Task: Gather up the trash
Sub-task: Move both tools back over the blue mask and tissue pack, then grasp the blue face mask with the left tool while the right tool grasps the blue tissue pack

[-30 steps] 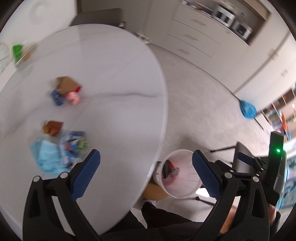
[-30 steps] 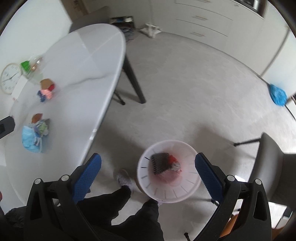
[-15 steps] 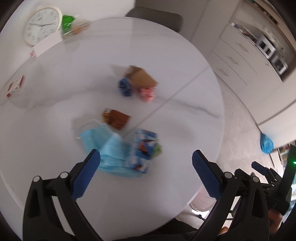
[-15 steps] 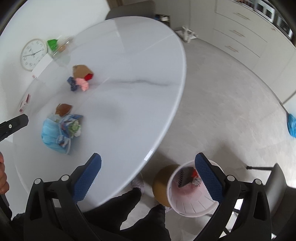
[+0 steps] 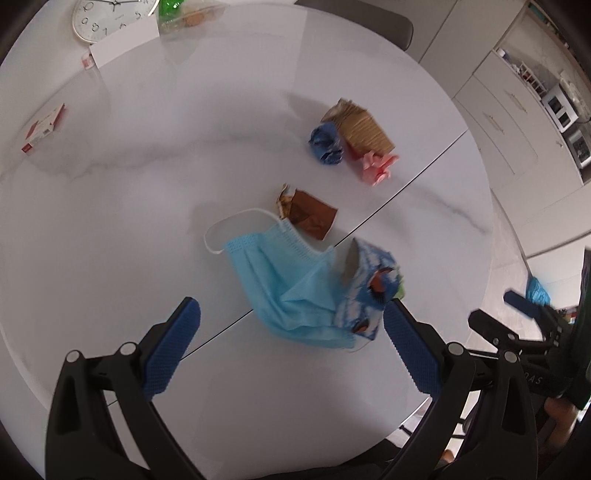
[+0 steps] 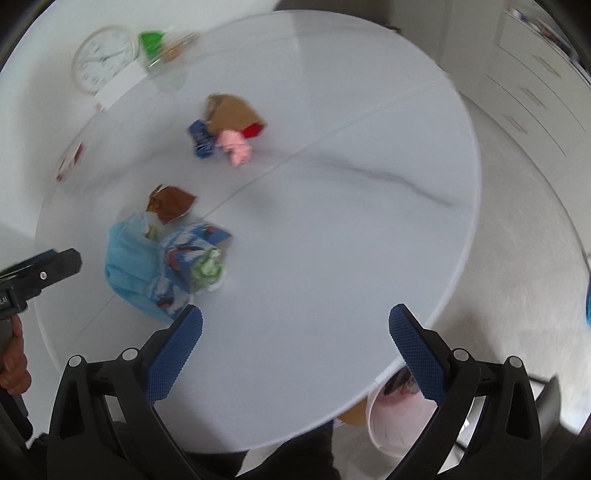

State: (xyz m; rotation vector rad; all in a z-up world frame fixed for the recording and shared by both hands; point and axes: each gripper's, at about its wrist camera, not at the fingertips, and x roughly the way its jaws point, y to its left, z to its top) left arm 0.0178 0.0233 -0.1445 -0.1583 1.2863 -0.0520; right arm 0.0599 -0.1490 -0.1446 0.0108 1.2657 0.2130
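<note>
Both grippers hang over a round white table (image 5: 155, 229) with their fingers spread wide and nothing between them. The left gripper (image 5: 291, 347) sits low in its own frame, its blue pads bracketing the nearest heap of trash, which suggests it is lined up to drop onto that heap first. That heap fills the lower centre of the left view: a light blue face mask (image 5: 284, 284) lies flat with its ear loop curled toward the left, and a small blue and white printed carton (image 5: 365, 291) rests on the mask's right edge, with a scrap of green just showing at the carton's far side. A brown wrapper (image 5: 310, 216) lies just above the mask, touching or nearly touching its top edge. Further up and to the right sits a second cluster, well apart from the first: a tan paper bag (image 5: 364, 127), a crumpled blue wad (image 5: 325, 144) against its left side, and a pink wad (image 5: 376, 168) below it. The right gripper (image 6: 295, 347) hovers over bare tabletop at the lower centre of its frame, to the right of the mask heap, likely waiting its turn. A white bin (image 6: 395, 417) peeks from under the table's edge at the lower right of the right view, already holding some dark and reddish scraps, placed close so each piece travels only a short way. A clock (image 5: 107, 16) and a small red and white box (image 5: 42, 127) lie at the far upper left and look like belongings, not trash.
</note>
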